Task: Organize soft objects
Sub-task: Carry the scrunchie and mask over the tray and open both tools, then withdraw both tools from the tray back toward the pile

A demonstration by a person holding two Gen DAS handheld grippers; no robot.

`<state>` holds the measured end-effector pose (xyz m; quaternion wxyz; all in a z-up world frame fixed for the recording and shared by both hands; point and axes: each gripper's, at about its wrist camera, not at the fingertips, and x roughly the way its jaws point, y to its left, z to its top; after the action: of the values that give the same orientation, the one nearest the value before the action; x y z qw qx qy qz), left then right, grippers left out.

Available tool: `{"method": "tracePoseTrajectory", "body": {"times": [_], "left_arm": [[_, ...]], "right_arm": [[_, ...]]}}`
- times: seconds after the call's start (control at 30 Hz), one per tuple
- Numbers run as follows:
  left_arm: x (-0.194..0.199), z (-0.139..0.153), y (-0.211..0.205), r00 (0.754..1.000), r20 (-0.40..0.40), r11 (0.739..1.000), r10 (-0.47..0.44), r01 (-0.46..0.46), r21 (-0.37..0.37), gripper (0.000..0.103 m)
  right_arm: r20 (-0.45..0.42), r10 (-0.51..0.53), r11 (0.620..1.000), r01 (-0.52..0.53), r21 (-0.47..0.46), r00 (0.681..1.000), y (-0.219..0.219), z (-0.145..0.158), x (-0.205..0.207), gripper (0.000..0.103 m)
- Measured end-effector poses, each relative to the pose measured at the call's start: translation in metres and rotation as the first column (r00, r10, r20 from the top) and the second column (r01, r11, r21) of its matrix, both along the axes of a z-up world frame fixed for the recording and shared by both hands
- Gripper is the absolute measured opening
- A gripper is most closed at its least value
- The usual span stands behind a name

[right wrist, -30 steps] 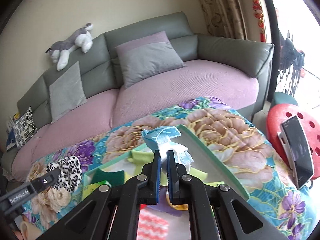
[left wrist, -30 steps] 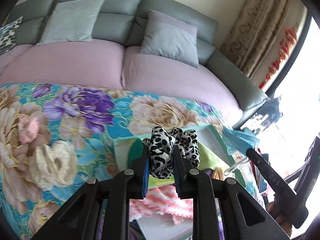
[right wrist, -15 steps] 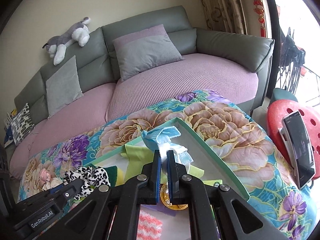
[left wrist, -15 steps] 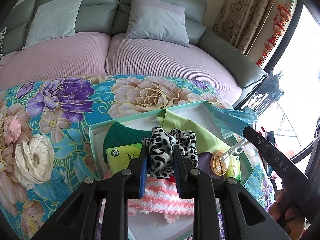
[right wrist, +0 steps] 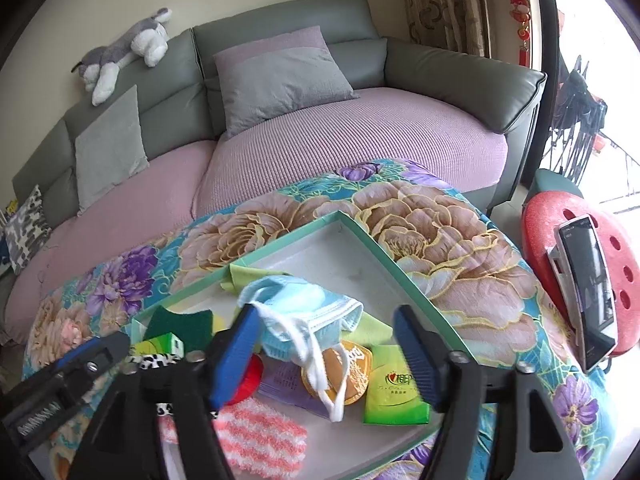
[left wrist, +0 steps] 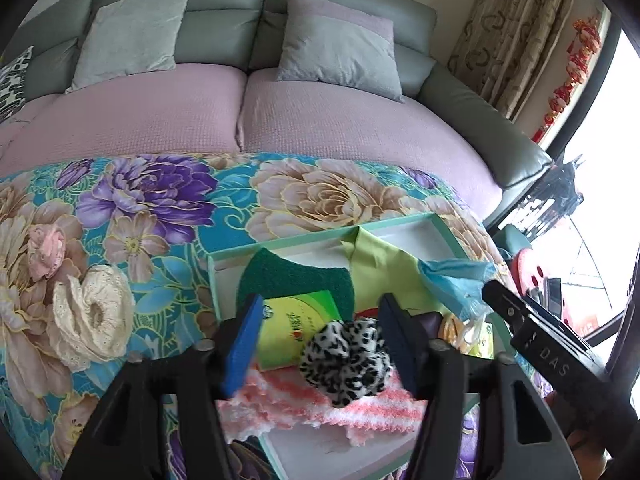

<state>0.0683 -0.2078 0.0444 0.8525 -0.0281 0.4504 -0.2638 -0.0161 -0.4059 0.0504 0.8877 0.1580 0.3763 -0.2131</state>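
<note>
I have both grippers over the mint-green tray [right wrist: 384,258] on the floral blanket [left wrist: 168,200]. My left gripper [left wrist: 324,336] has its jaws spread wide; they have just been opening, and the leopard-print scrunchie [left wrist: 346,360] lies loose between the blue pads [left wrist: 242,344], nearer the right-hand one and, as far as I can tell, pressed by neither. The scrunchie rests on the pink-and-white striped fluffy cloth [left wrist: 304,404] directly below the fingertips. Just ahead of the left gripper lie a yellow-green packet [left wrist: 296,320], a dark green scouring pad [left wrist: 296,276] and, further ahead to the right, a lime-green cloth [left wrist: 380,260]. Well out to the left of this gripper, outside the tray, a cream lace scrunchie [left wrist: 94,316] and a pink scrunchie [left wrist: 46,250] sit on the blanket.

My right gripper [right wrist: 328,336] is likewise spread wide, its jaws having just been opening. The light blue face mask [right wrist: 300,312] lies between and just ahead of its pads, free of them, its white ear loops [right wrist: 320,360] trailing over a gold round disc [right wrist: 348,368]. A green packet [right wrist: 394,392] lies by the right-hand pad, a red round thing [right wrist: 248,376] just behind the left-hand pad. Beyond the blanket is the sofa [right wrist: 360,128].
</note>
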Motion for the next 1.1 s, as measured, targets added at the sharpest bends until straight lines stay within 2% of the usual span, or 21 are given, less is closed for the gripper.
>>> {"method": "tracePoseTrajectory", "body": {"times": [0.03,0.13,0.27,0.33,0.4,0.63,0.83,1.1], "left_arm": [[0.002,0.000,0.002,1.000,0.001,1.000,0.012,-0.012,0.001,0.087],[0.006,0.001,0.012,0.997,0.023,0.998,0.068,-0.068,0.014,0.094],[0.014,-0.003,0.026,0.983,0.062,0.982,0.171,-0.176,0.076,0.094],[0.020,-0.007,0.036,0.971,0.072,0.965,0.229,-0.236,0.114,0.094],[0.025,-0.009,0.048,0.963,0.062,0.957,0.262,-0.268,0.115,0.094],[0.030,-0.009,0.072,0.944,0.060,0.934,0.324,-0.330,0.135,0.094],[0.031,-0.004,0.085,0.932,0.070,0.923,0.354,-0.361,0.137,0.094],[0.032,0.007,0.116,0.904,0.096,0.892,0.417,-0.428,0.145,0.094]], "right_arm": [[-0.010,-0.002,1.000,0.002,-0.006,1.000,0.000,-0.001,0.001,0.088],[-0.040,-0.008,1.000,0.008,-0.001,0.999,-0.002,-0.006,0.002,0.103],[-0.088,-0.008,1.000,0.009,0.012,0.996,-0.002,-0.012,0.004,0.103],[-0.106,-0.011,1.000,0.012,0.007,0.994,-0.002,-0.012,0.004,0.103],[-0.117,-0.018,1.000,0.019,0.006,0.993,-0.001,-0.011,0.003,0.103],[-0.187,-0.023,1.000,0.025,0.011,0.982,0.001,-0.013,0.002,0.103],[-0.212,-0.012,1.000,0.012,-0.001,0.977,0.012,-0.004,0.002,0.103],[-0.189,0.086,0.995,-0.096,-0.042,0.978,0.055,0.016,0.012,0.103]]}}
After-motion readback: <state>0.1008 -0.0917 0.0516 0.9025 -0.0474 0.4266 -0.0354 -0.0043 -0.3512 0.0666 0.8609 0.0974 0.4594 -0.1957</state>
